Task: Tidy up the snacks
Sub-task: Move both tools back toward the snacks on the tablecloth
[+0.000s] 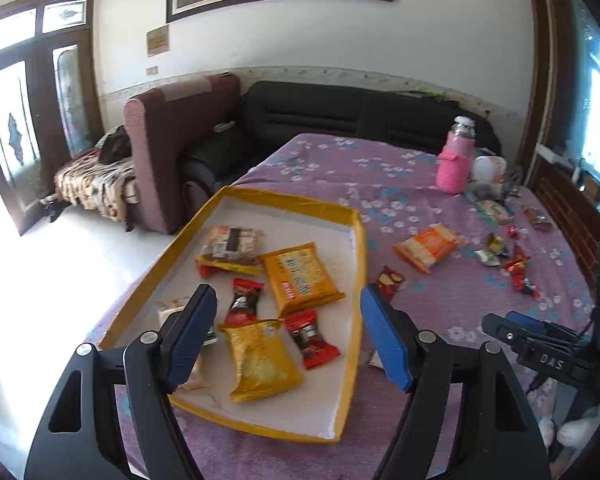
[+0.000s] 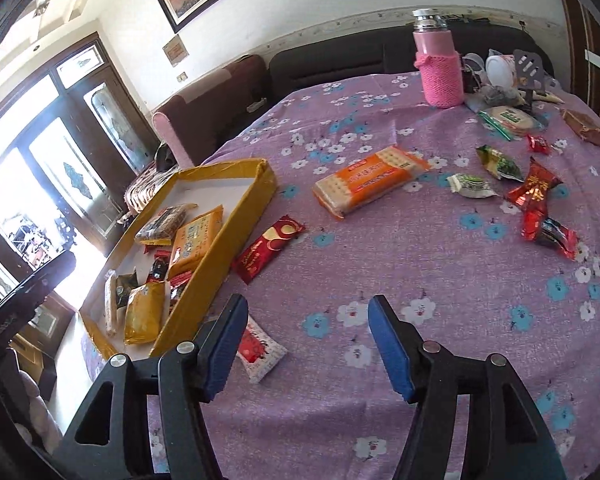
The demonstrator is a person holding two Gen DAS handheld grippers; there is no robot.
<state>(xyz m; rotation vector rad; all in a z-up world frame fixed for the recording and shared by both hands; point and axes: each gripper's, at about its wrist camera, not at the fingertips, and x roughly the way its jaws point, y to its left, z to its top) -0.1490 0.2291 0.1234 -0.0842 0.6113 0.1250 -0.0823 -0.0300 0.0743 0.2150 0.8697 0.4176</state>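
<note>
A yellow-rimmed tray [image 1: 284, 196] with a white floor lies on the purple flowered cloth and holds several snack packets, among them an orange one [image 1: 300, 276], a yellow one [image 1: 260, 360] and a small red one [image 1: 310, 338]. My left gripper [image 1: 288, 300] hovers open over the tray's near half, with nothing between its fingers. My right gripper [image 2: 308, 308] is open above bare cloth to the right of the tray [image 2: 220, 256]. A white-and-red packet [image 2: 260, 354] lies beside its left finger. Farther off lie a red packet [image 2: 268, 248] and an orange cracker pack [image 2: 370, 182].
Several loose candies [image 2: 536, 200] are scattered at the right of the table. A pink bottle [image 2: 440, 68] and small clutter stand at the far right. Sofas sit behind the table. The table's edge drops off left of the tray.
</note>
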